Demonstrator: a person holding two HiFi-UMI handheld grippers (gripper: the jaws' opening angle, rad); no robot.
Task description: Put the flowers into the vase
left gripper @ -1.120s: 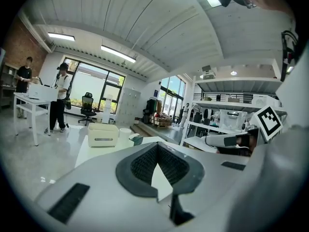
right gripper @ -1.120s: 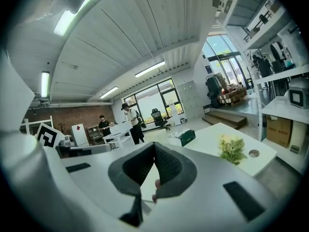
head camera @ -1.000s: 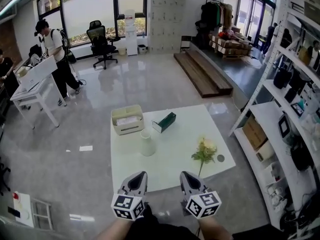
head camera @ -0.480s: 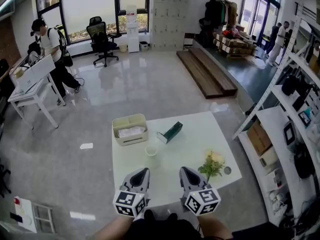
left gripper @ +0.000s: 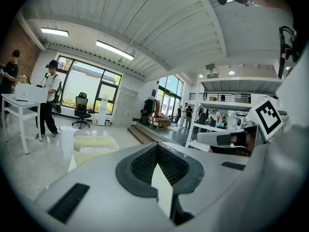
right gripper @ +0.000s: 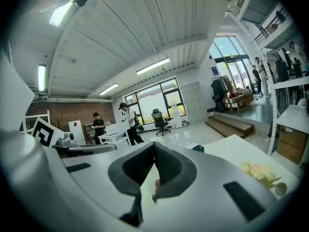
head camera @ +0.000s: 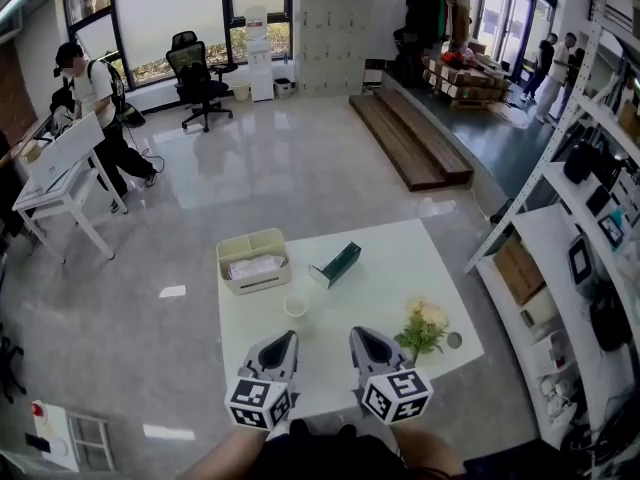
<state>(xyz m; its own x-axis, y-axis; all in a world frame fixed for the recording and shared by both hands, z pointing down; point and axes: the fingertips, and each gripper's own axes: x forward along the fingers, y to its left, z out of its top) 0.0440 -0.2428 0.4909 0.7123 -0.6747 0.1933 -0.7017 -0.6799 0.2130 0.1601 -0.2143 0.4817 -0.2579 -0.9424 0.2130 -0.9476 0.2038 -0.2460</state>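
Cream-and-yellow flower bunch with green leaves (head camera: 421,330) lies, seemingly flat, on the square white table (head camera: 390,268), right of the small white vase (head camera: 295,306), while left gripper (head camera: 283,344) and right gripper (head camera: 363,340) sit closed, empty.

Pale, green-leaved flowers (head camera: 423,328) on their side — white vase (head camera: 295,306) upright, well apart leftward.

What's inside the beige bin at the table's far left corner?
Something white and crumpled-looking, a sheet or cloth, lies inside the beige bin and covers most of its floor. Anything beneath it is hidden, and what it is made of cannot be told.
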